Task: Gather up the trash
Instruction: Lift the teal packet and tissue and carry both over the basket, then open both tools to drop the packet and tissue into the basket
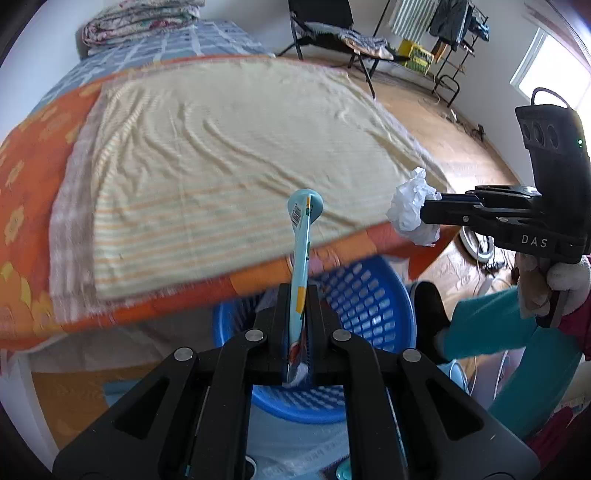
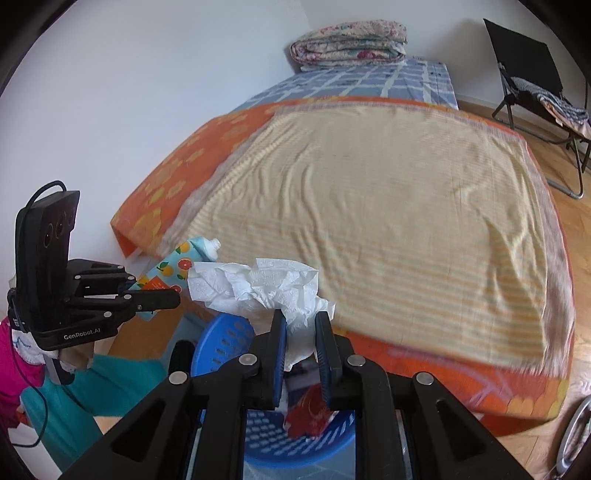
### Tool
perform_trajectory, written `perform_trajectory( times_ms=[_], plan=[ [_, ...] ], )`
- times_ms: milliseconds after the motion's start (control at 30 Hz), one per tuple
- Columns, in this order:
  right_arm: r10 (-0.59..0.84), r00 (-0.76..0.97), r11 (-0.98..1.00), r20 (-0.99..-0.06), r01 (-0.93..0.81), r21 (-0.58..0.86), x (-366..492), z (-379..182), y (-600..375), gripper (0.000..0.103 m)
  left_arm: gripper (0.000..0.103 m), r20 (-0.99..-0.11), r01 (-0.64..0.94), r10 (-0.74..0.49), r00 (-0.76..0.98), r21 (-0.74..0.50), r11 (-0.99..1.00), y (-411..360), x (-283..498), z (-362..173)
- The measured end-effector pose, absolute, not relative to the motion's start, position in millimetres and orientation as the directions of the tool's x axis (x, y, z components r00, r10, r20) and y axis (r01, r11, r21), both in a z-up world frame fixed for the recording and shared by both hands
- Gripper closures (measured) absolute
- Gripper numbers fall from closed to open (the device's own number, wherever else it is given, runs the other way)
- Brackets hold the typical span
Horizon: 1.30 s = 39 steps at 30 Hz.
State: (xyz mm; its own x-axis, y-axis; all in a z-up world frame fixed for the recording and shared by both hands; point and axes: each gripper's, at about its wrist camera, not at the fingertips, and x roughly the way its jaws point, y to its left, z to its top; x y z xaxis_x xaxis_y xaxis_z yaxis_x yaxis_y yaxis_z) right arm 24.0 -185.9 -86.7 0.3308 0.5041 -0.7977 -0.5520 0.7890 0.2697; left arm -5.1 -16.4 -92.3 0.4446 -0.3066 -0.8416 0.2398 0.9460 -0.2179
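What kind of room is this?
Most likely a bedroom in someone's home: a bed with a folded quilt at its head, a folding chair on a wooden floor, and clothes on a drying rack.

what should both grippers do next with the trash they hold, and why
Probably lower both over the blue perforated plastic basket and open. The left gripper is shut on the flattened light-blue fruit-print tube, the right gripper on the crumpled white paper towel, the basket just below.
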Motion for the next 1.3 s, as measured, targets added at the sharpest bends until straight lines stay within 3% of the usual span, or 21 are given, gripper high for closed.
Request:
perform_trajectory(
  times_ms=[633, 1000, 1300],
  plan=[
    [0.411, 0.253, 0.809, -0.876, -0.543, 0.223, -12.6, -151.2, -184.1, 0.088, 0.098, -0.915, 0.263, -0.263, 0.306, -0.184, 0.947, -43.0, -33.9, -152.7],
    [0.389, 0.229, 0.816, -0.892, -0.536, 0.218, -14.3, -167.8, -178.9, 0.086, 0.098, -0.926, 0.247, -0.235, 0.296, -0.164, 0.955, -42.1, -30.6, -162.3],
    [0.388, 0.229, 0.817, -0.893, -0.534, 0.218, -12.7, -168.6, -177.1, 0.067, 0.096, -0.936, 0.237, -0.199, 0.291, -0.131, 0.963, -44.1, -26.8, -167.3]
  ],
)
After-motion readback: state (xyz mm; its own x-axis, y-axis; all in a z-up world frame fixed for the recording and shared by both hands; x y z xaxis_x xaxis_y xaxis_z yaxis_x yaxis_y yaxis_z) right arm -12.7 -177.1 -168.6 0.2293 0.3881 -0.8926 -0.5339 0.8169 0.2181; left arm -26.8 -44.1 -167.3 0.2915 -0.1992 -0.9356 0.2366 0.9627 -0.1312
